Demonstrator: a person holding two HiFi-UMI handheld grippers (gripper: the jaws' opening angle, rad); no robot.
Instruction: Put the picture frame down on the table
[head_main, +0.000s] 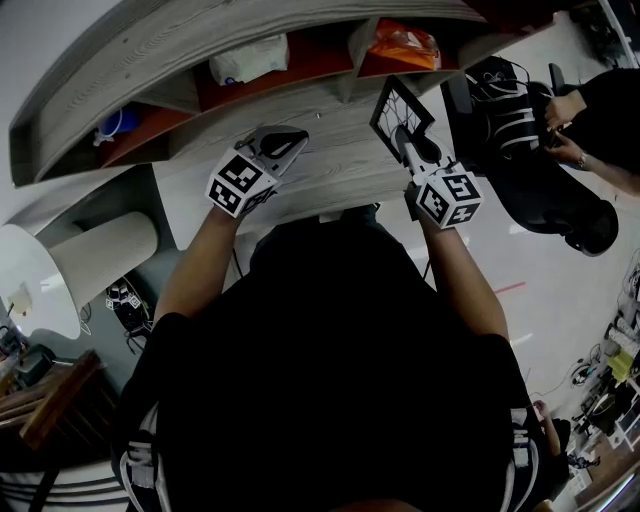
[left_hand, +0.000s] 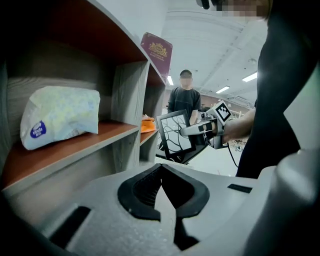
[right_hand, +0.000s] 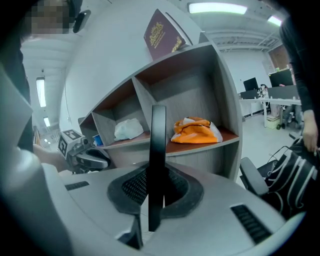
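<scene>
A black picture frame (head_main: 398, 112) with a branch drawing on white is held upright over the grey table (head_main: 330, 165), in front of the shelf unit. My right gripper (head_main: 412, 148) is shut on its lower edge. In the right gripper view the picture frame (right_hand: 157, 165) shows edge-on between the jaws. The left gripper view shows the picture frame (left_hand: 175, 135) from the front, with the right gripper (left_hand: 189, 131) on it. My left gripper (head_main: 285, 142) hovers over the table at the left, shut with nothing in it, its jaws meeting at the tips (left_hand: 161, 176).
A grey shelf unit (head_main: 250, 40) with red-brown shelves lines the table's far side. It holds a white packet (head_main: 248, 58), an orange bag (head_main: 402, 45) and a blue item (head_main: 112, 125). A dark red booklet (right_hand: 162, 34) leans on top. A person (left_hand: 184, 97) stands beyond; another sits at right (head_main: 590, 120).
</scene>
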